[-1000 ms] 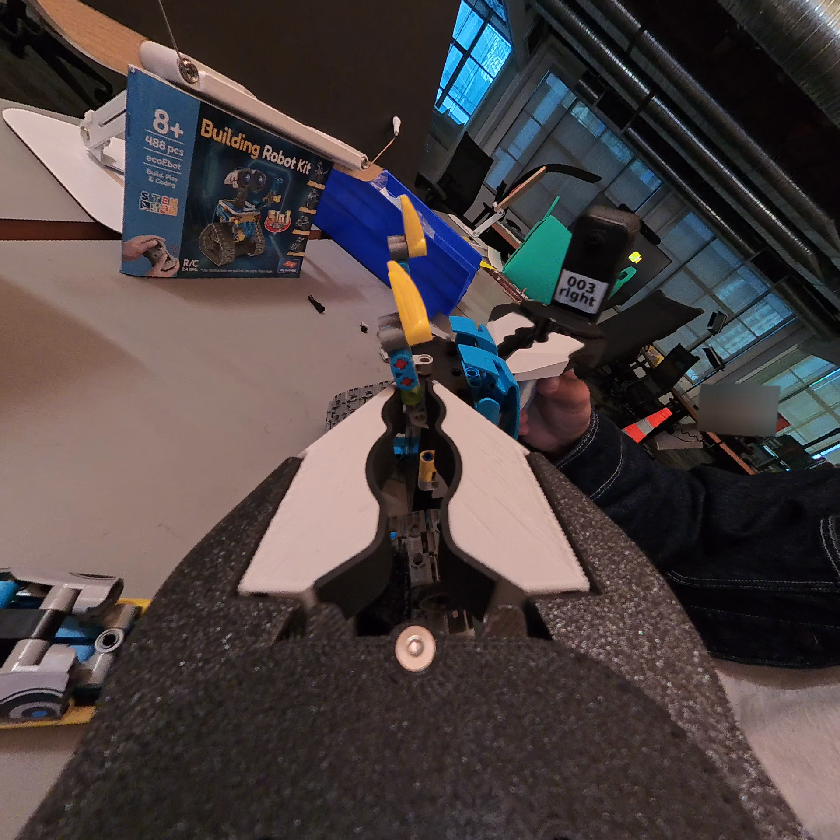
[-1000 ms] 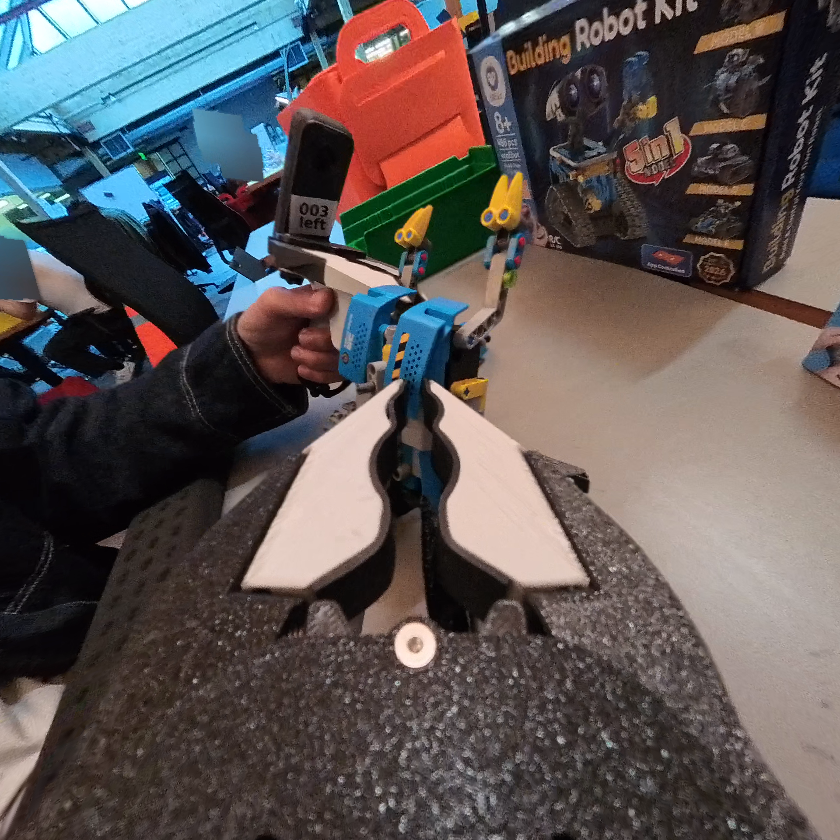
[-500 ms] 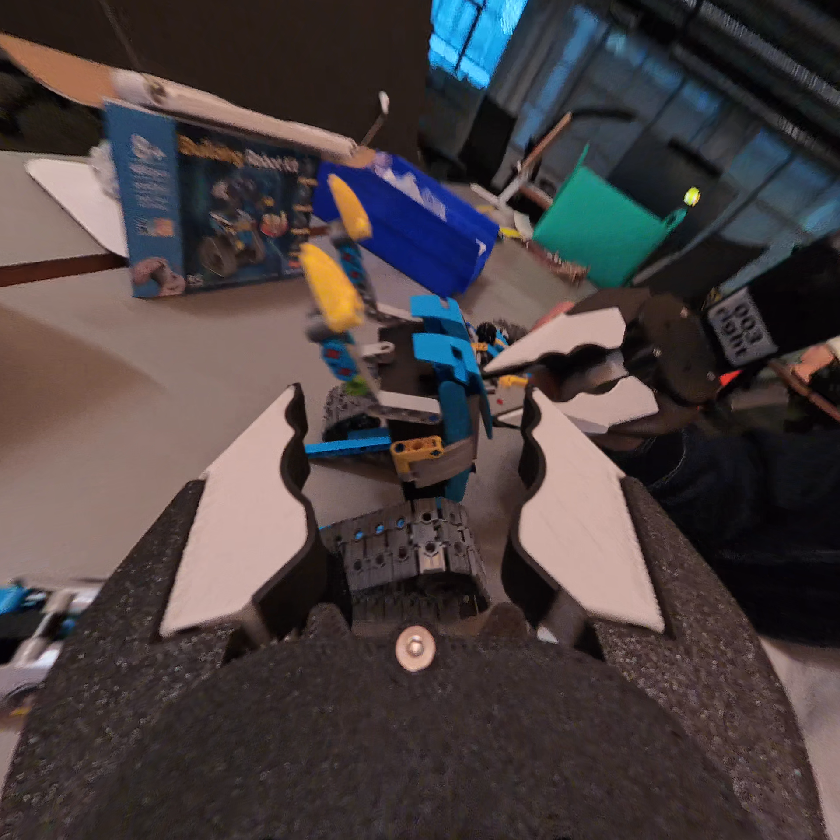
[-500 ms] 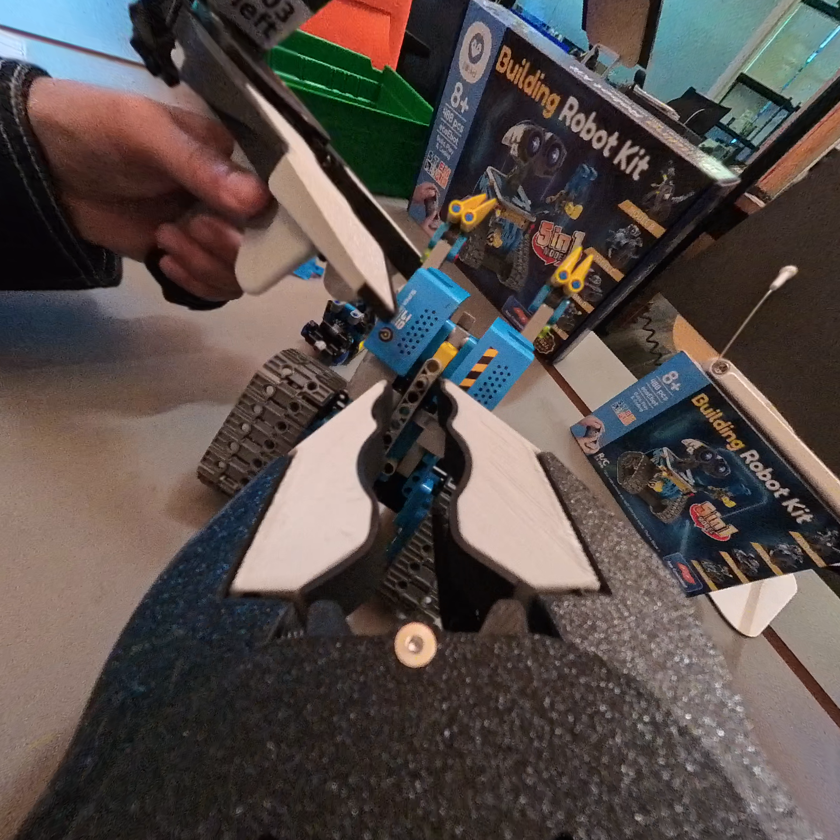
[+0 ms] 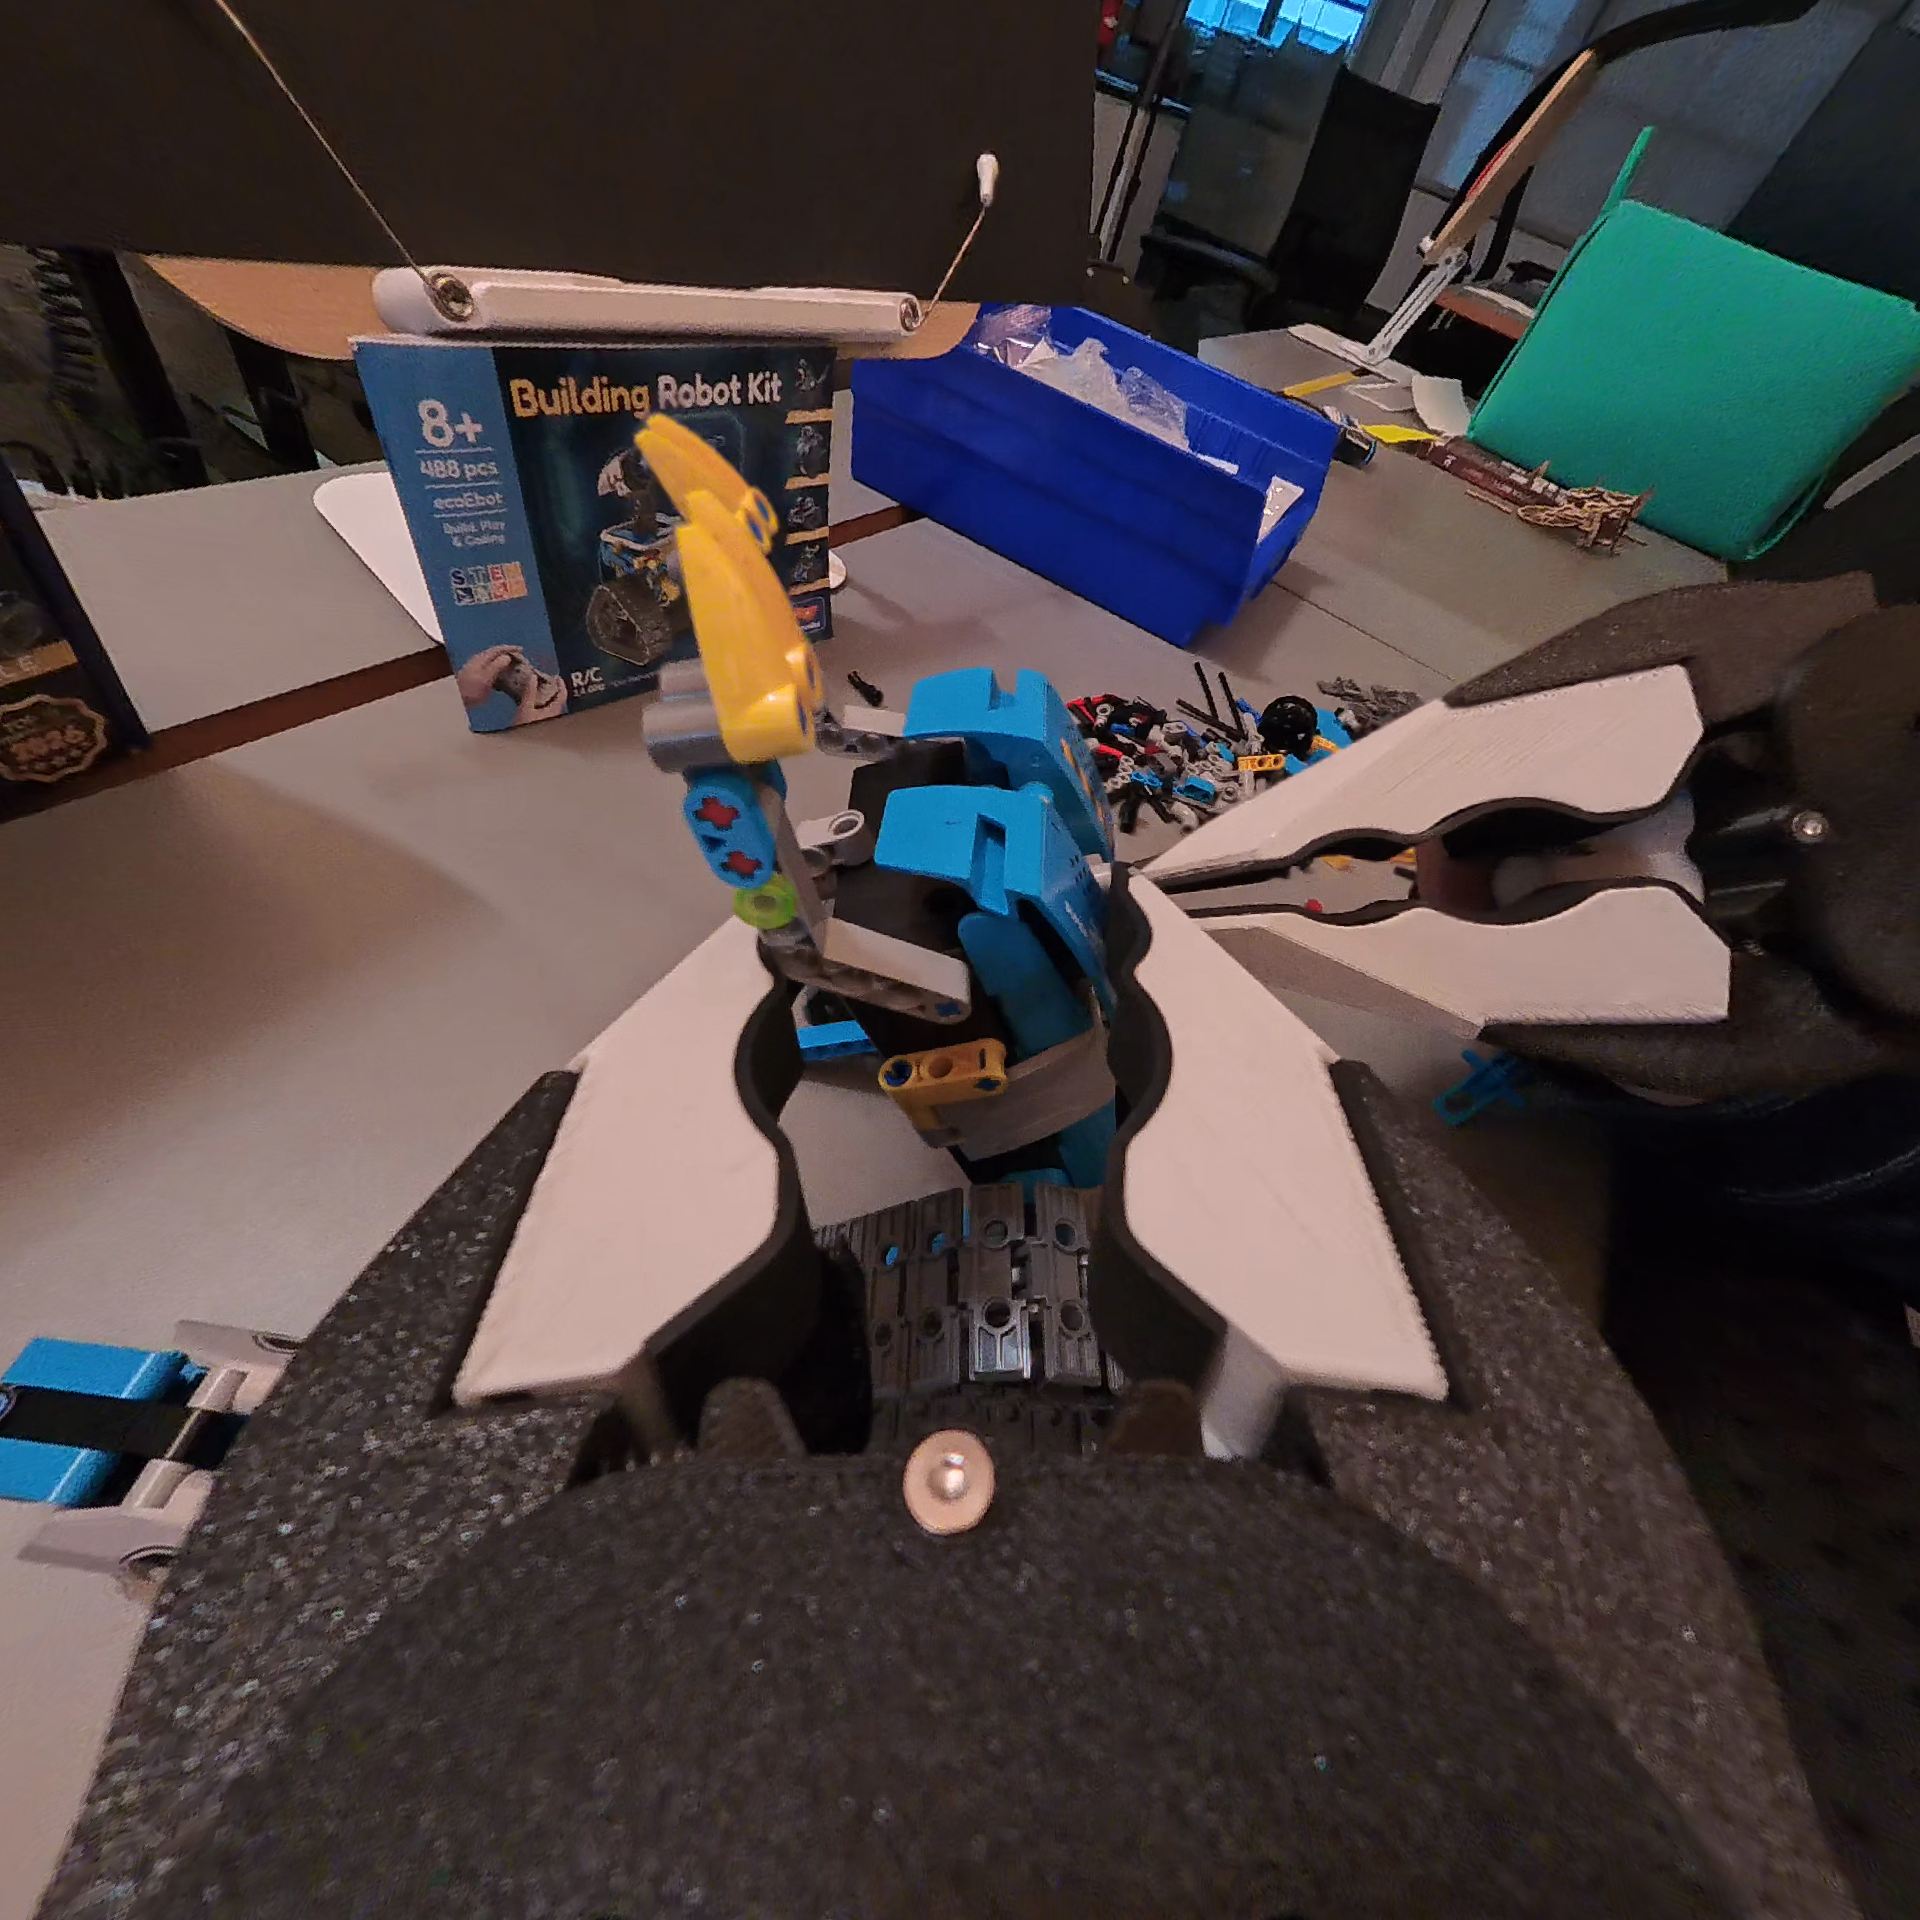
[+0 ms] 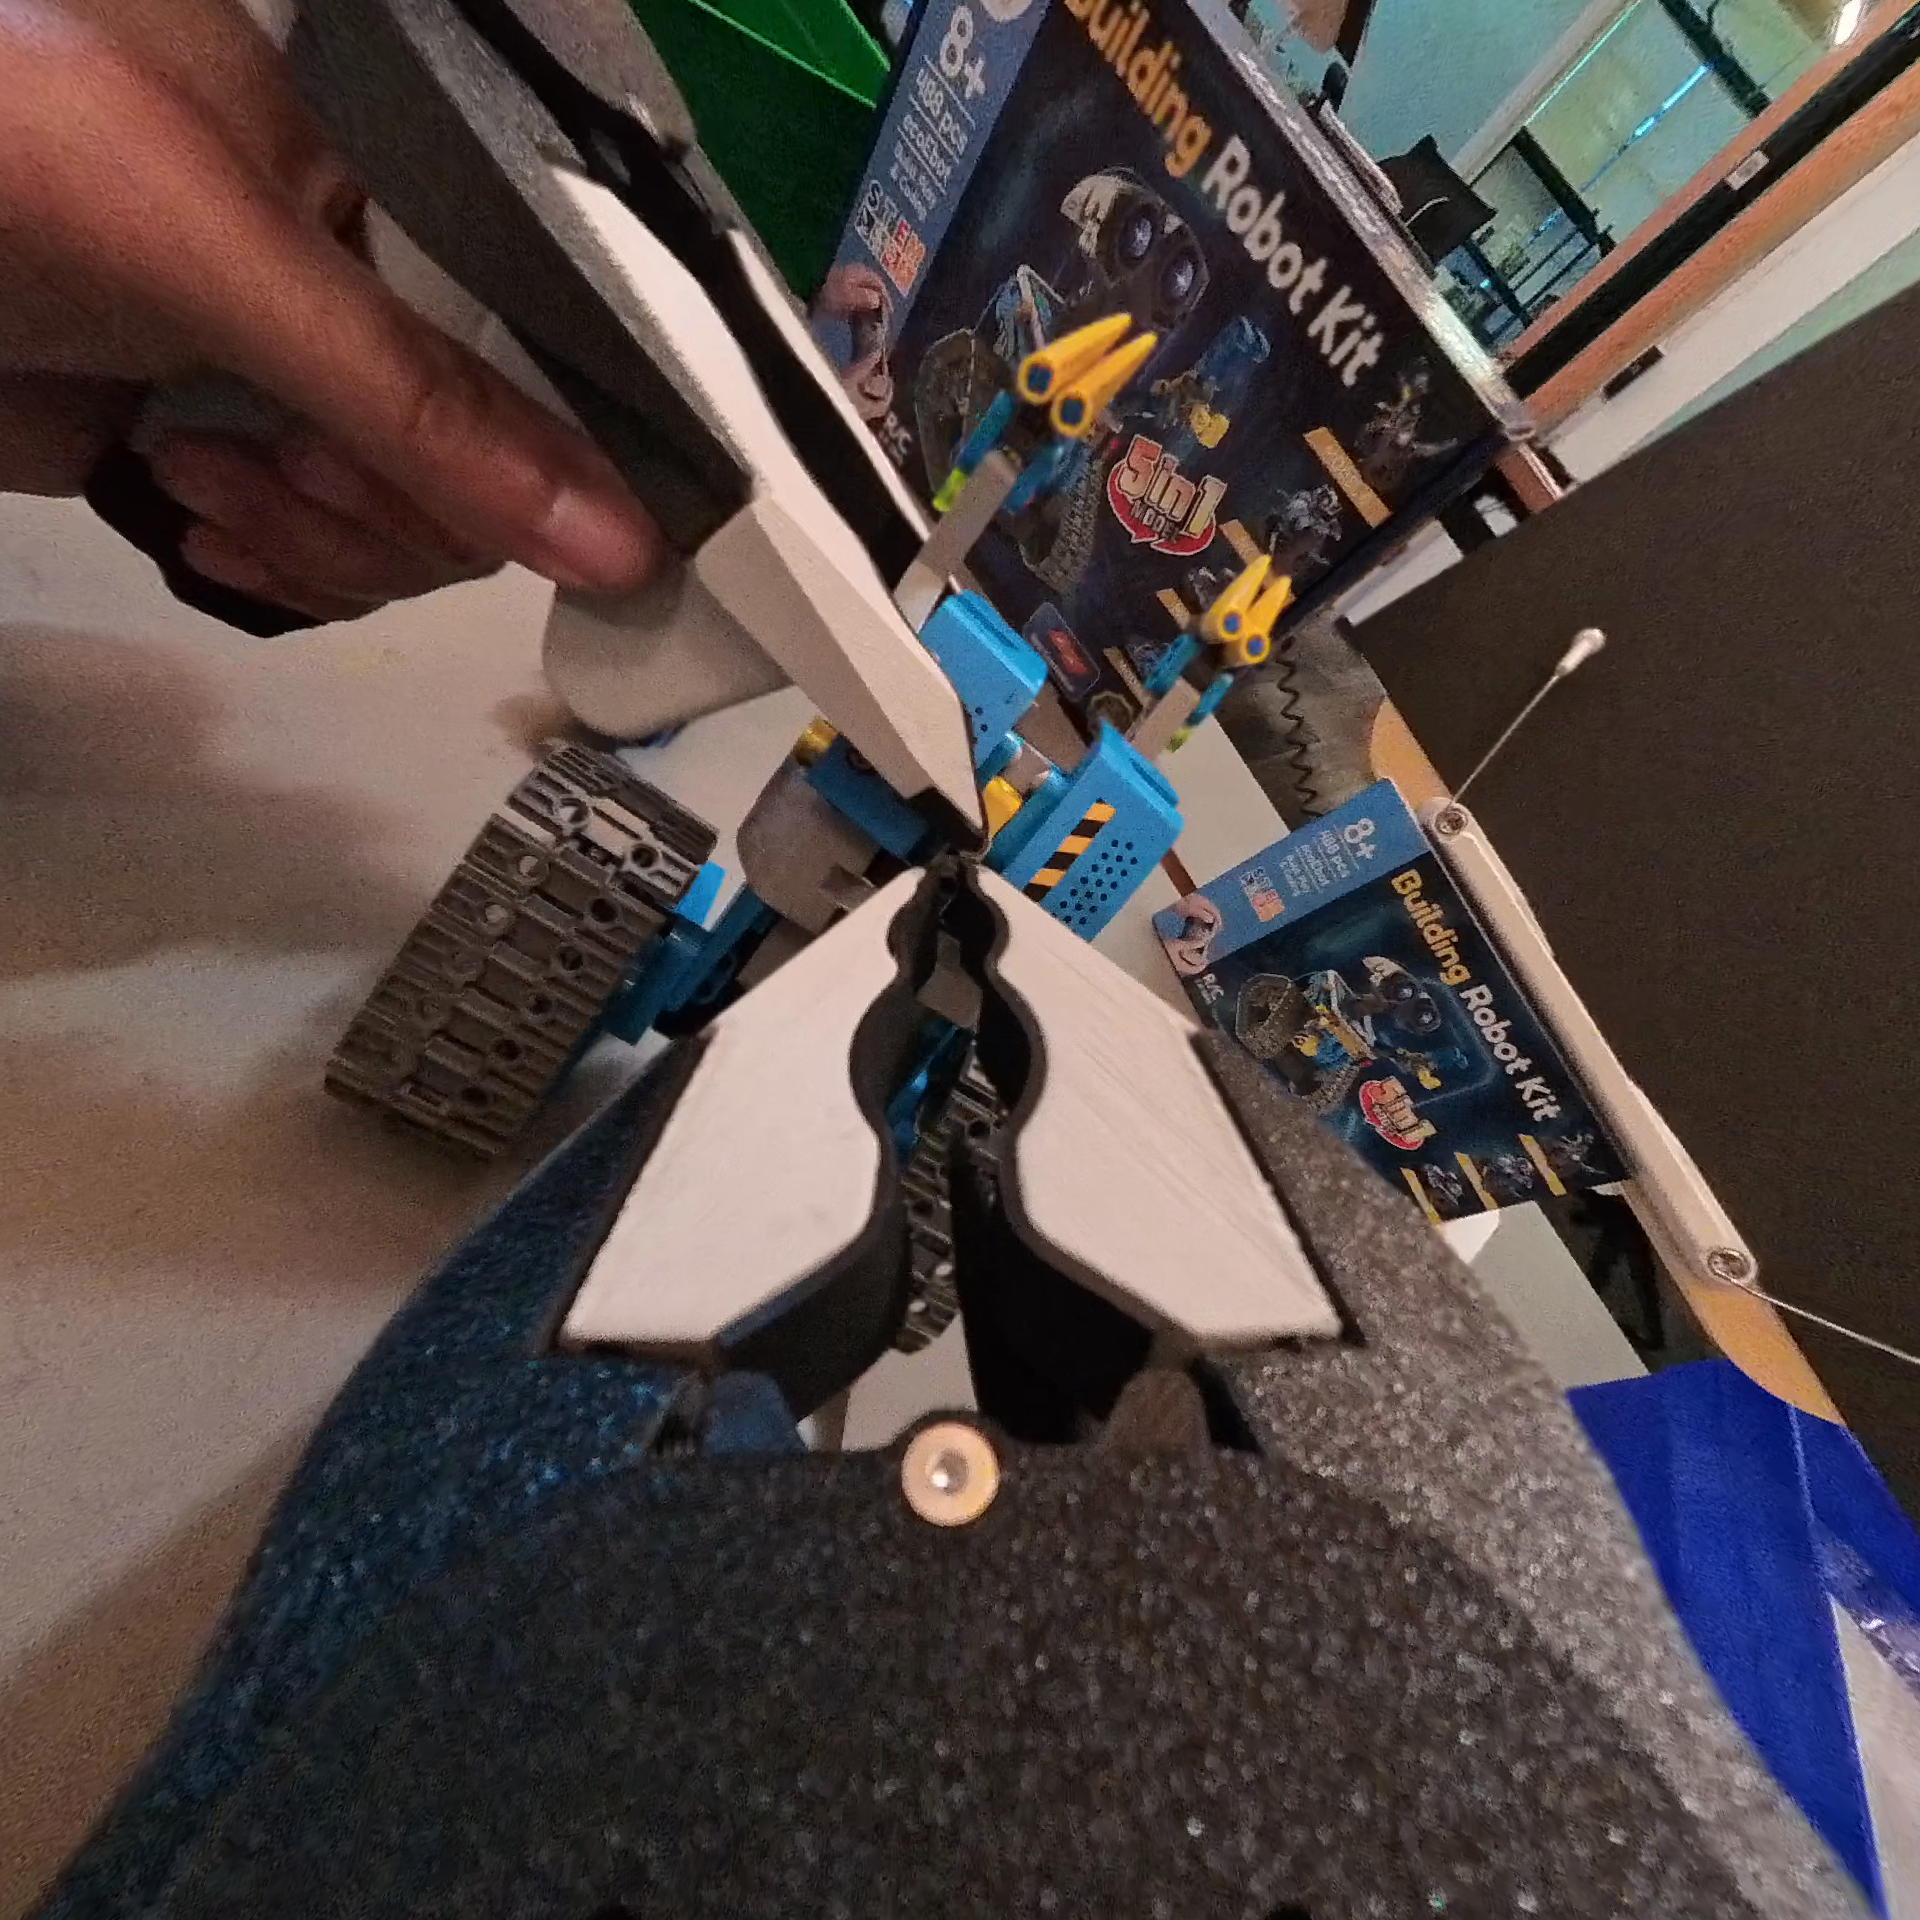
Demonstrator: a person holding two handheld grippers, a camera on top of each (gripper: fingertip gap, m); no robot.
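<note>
A toy robot with a blue body, grey tracks and yellow claws stands on the grey table. My left gripper is closed around its torso, with a finger touching each side. My right gripper is shut on a grey piece at the robot's side. It also shows in the left wrist view, with its tips against the blue body. A hand holds the left gripper, whose finger comes down onto the robot.
A kit box stands behind the robot, with a blue bin and a pile of loose parts to its right. A blue and grey piece lies at the left. A larger kit box and a green bin stand beyond.
My left gripper let go of the robot's arm, opened wide, then closed in around the torso. My right gripper swung round the robot and stays shut on it.
</note>
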